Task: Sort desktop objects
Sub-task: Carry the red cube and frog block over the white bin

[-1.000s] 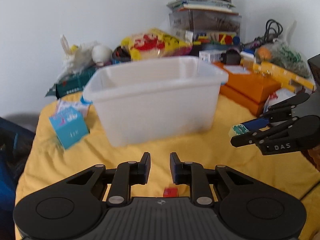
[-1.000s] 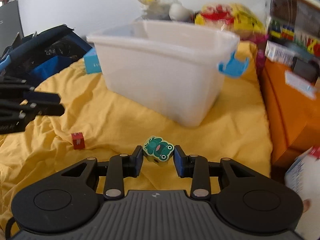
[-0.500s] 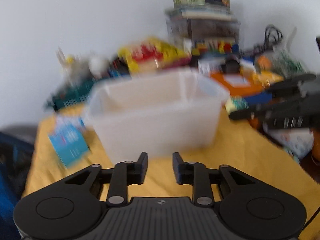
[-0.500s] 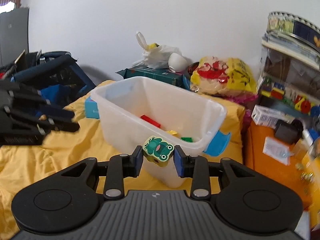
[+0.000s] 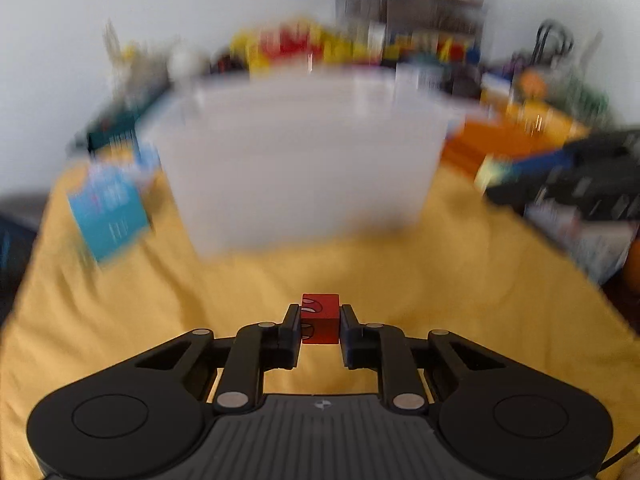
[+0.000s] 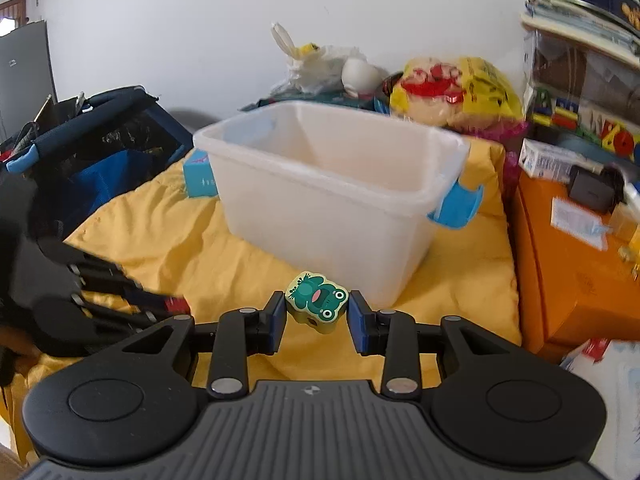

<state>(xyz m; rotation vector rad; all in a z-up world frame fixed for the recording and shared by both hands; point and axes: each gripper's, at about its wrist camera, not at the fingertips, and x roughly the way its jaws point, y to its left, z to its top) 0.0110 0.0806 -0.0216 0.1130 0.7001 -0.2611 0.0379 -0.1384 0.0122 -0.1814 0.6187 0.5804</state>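
Left wrist view, all blurred: the left gripper [image 5: 320, 322] has just been closing and its fingers [image 5: 291, 326] now pinch a red block [image 5: 320, 318] over the yellow cloth [image 5: 120, 320], with the white plastic bin [image 5: 300, 160] ahead and the right gripper [image 5: 520, 176] off to the right. Right wrist view, sharper: the right gripper [image 6: 317, 308] has its blue-padded fingers [image 6: 358, 318] clamped on a green frog block [image 6: 316, 302], just short of the bin's [image 6: 332, 184] near corner, while the left gripper [image 6: 160, 306] sits low at the left edge, the red block [image 6: 176, 303] at its tips.
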